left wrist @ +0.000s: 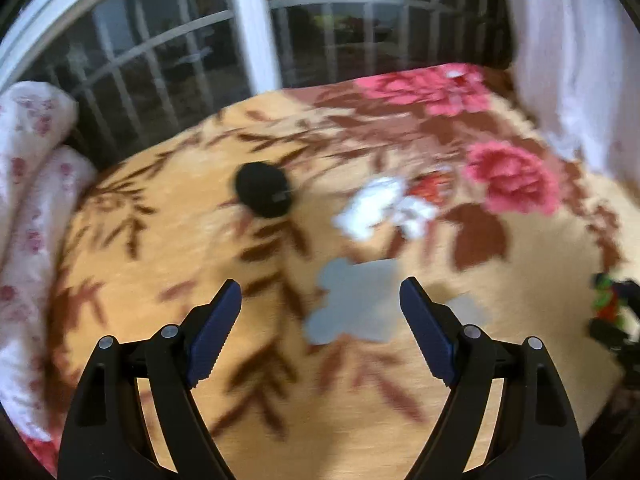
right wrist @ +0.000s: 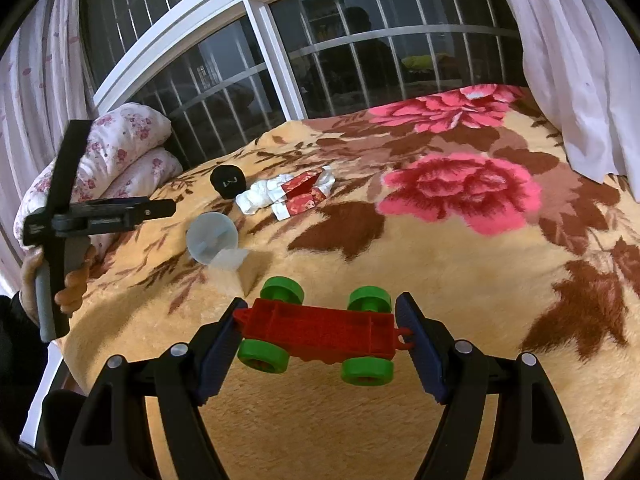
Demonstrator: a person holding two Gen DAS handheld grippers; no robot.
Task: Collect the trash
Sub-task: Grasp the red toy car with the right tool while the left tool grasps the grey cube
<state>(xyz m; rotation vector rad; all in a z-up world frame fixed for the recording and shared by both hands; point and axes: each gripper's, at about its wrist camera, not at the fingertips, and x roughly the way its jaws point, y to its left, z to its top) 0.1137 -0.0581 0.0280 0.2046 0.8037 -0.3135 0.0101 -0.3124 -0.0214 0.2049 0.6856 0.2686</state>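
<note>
A flowered yellow blanket (right wrist: pixel 440 264) covers the bed. On it lie a clear plastic cup (right wrist: pixel 214 240) on its side, crumpled white paper with red packets (right wrist: pixel 296 194), and a black round thing (right wrist: pixel 228 181). My right gripper (right wrist: pixel 322 302) is shut lengthwise on a red toy cart (right wrist: pixel 320 330) with green wheels. My left gripper (left wrist: pixel 320 284) is open with nothing between its fingers. It hovers just over the clear cup (left wrist: pixel 352 304), short of the white paper (left wrist: pixel 380 208) and the black thing (left wrist: pixel 262 194). The left wrist view is blurred.
Rolled white floral bedding (right wrist: pixel 120 140) lies at the bed's left end. A barred window (right wrist: pixel 360 60) runs behind the bed and a white curtain (right wrist: pixel 580 80) hangs at the right. A hand (right wrist: pixel 72 280) holds the left gripper's handle at the bed's left edge.
</note>
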